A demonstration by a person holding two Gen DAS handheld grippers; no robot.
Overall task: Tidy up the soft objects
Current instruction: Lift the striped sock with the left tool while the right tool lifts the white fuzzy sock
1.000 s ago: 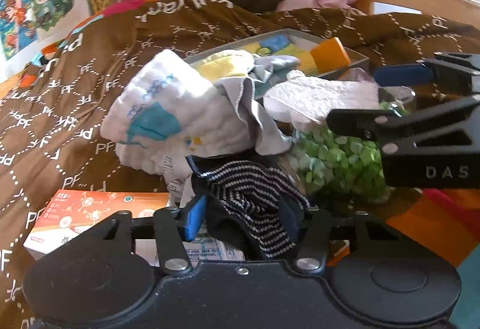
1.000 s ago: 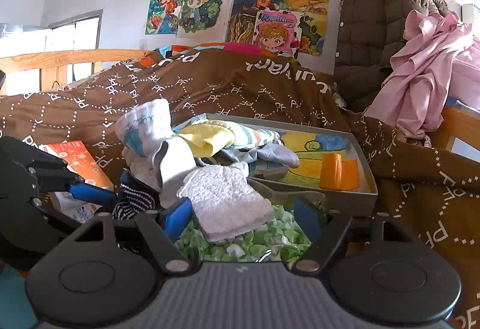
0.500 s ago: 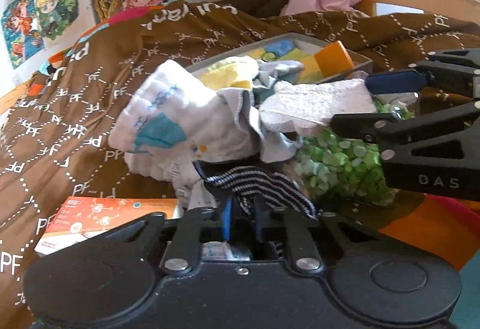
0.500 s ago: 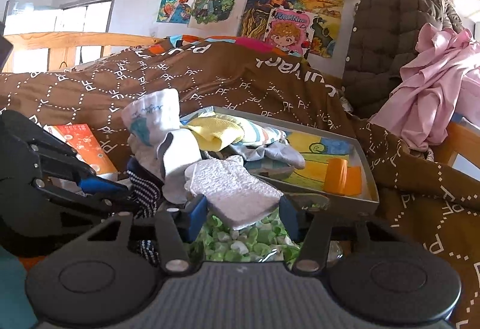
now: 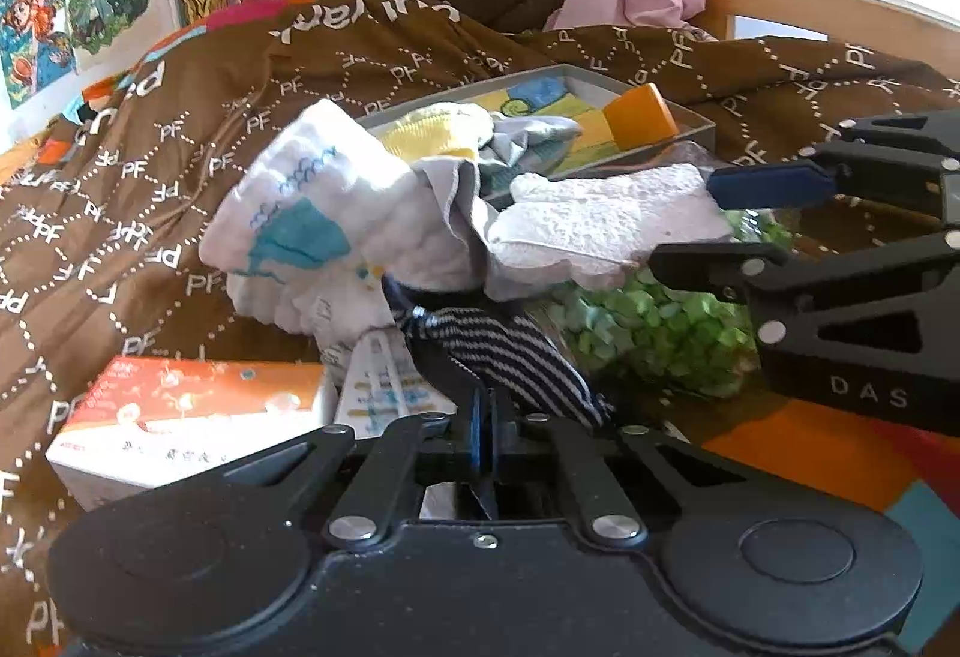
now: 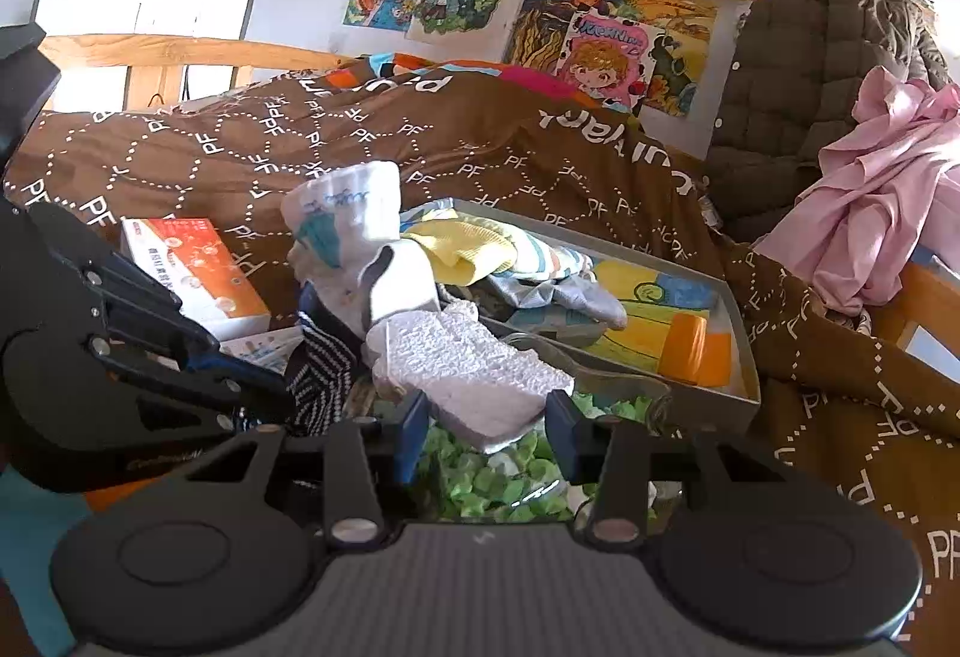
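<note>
Striped navy sock (image 5: 510, 351) is now pinched in my left fingers (image 5: 483, 417), which have just closed on it at the pile's near edge. My right fingers (image 6: 486, 432) have narrowed, bracketing the white fuzzy sock (image 6: 462, 375), not yet gripping.

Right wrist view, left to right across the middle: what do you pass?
Left gripper → orange-and-white box → striped sock → white fluffy cloth → orange block → pink garment.

Sock pile (image 5: 336, 219) blocks the tray (image 5: 690, 132).
</note>
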